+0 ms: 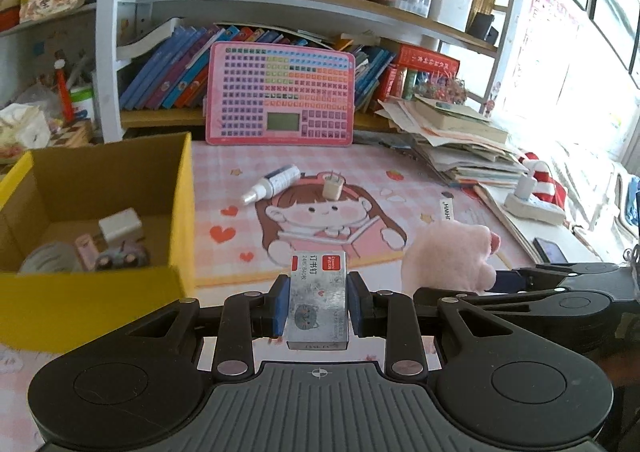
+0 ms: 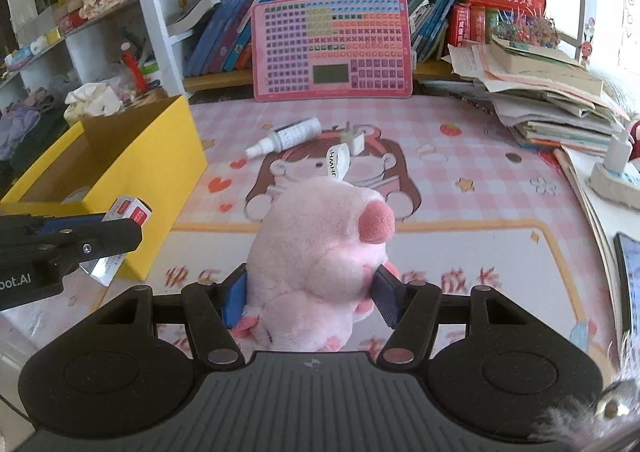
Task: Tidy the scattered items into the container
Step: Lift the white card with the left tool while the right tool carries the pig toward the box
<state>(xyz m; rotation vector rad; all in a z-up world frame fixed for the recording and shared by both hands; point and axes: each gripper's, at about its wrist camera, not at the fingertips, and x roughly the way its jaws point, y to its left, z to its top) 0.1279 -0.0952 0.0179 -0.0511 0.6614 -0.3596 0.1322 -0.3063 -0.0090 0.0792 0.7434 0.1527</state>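
A few bits already lie in the box [image 1: 100, 180]. The left gripper [image 1: 318, 304] pinches a staple box [image 1: 318, 292], the right gripper [image 2: 310, 292] squeezes a plush [image 2: 320, 236]. A bottle [image 1: 272, 182] and plug [image 1: 332, 186] wait on the mat [image 1: 420, 188].

Yellow box [image 1: 120, 292]; pink plush [image 2: 320, 244]; pink checked mat [image 2: 480, 192]; silver-and-red staple box [image 1: 318, 292].

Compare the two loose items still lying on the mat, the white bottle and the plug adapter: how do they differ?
The white bottle is long and slim and lies on its side; the plug adapter is short and blocky, and in the left wrist view it sits with its prongs pointing up. The bottle carries a dark printed label and a tapered nozzle; the adapter is plain. Both are white, lie close together on the pink mat, outside the yellow box, and neither gripper holds them.
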